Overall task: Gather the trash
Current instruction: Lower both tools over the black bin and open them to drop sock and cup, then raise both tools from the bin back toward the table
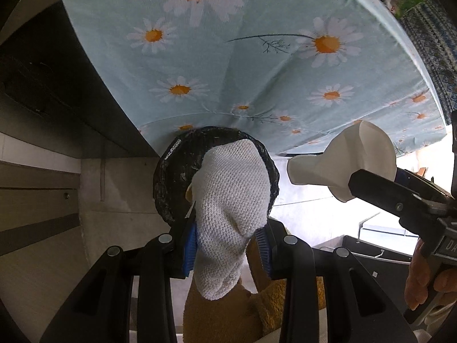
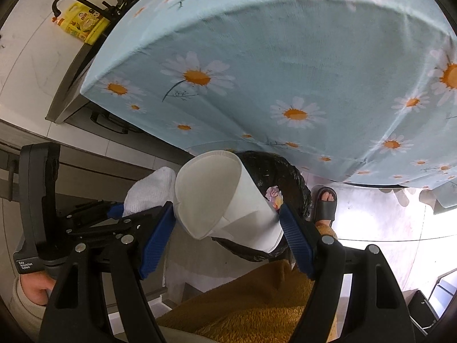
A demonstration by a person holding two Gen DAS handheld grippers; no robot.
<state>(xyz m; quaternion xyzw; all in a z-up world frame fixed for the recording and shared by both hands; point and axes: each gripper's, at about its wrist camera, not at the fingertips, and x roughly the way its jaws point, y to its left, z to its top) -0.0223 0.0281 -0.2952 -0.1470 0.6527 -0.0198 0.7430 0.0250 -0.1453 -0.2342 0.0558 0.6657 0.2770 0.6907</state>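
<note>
My left gripper (image 1: pixel 228 243) is shut on a white knitted cloth (image 1: pixel 231 197) and holds it right above a round bin lined with a black bag (image 1: pixel 171 177). My right gripper (image 2: pixel 228 223) is shut on a squashed white paper cup (image 2: pixel 225 197), held over the same bin (image 2: pixel 288 180), which has some scraps inside. In the left wrist view the cup (image 1: pixel 342 160) and right gripper (image 1: pixel 400 200) are to the right of the bin. In the right wrist view the cloth (image 2: pixel 148 188) and left gripper (image 2: pixel 120 217) are at the left.
A table with a light blue daisy cloth (image 1: pixel 257 57) hangs over the bin at the far side. A sandalled foot (image 2: pixel 325 203) stands right of the bin. A yellow bottle (image 2: pixel 82 25) sits on the floor at the far left. Dark cabinets (image 1: pixel 42 85) are at the left.
</note>
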